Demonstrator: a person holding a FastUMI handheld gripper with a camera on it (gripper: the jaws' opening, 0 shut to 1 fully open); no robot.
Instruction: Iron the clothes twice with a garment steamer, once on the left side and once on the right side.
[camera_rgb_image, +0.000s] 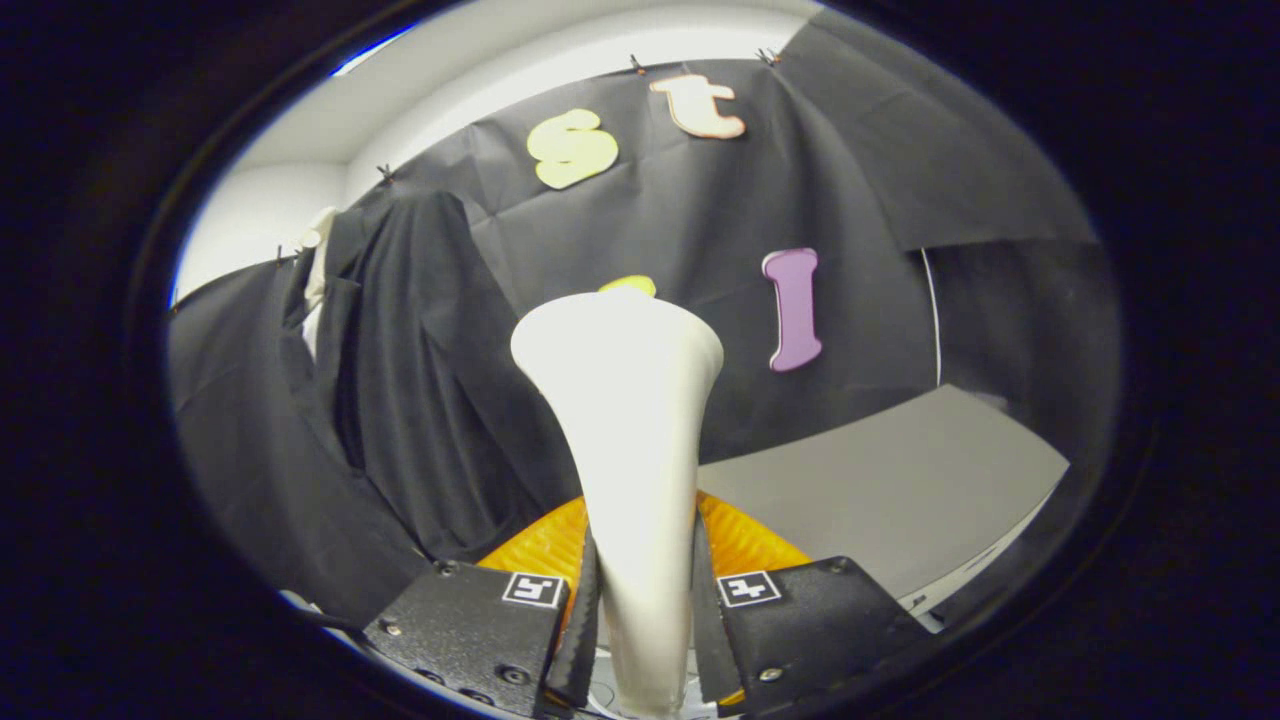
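Tongs: the tongs (640, 600) were seen clamped on the steamer (625, 420), one finger pressed to each side of its narrow handle.
Steamer: a pale, smooth body was held between the fingers and rose ahead of them, widening to a broad head at the far end.
Long axis: the axis was judged to run straight out along the fingers, handle nearest the camera and head farthest from it.
Facing: the head was pointed toward the booth wall, a little to the right of the garment (400, 380); the steam face itself could not be made out.
Garment: a dark garment was hung at the left, beyond the fingers, apart from the steamer head.
Tabletop: a grey tabletop (900, 480) lay to the right, beyond the tongs.
Step in hand: the steamer was judged to be carried toward the garment, with no pass yet begun.
Doing it well: the grip should be kept firm so the smooth handle is not let slip; the head should be turned left to face the cloth squarely, brought close, and drawn down one side in an even stroke.
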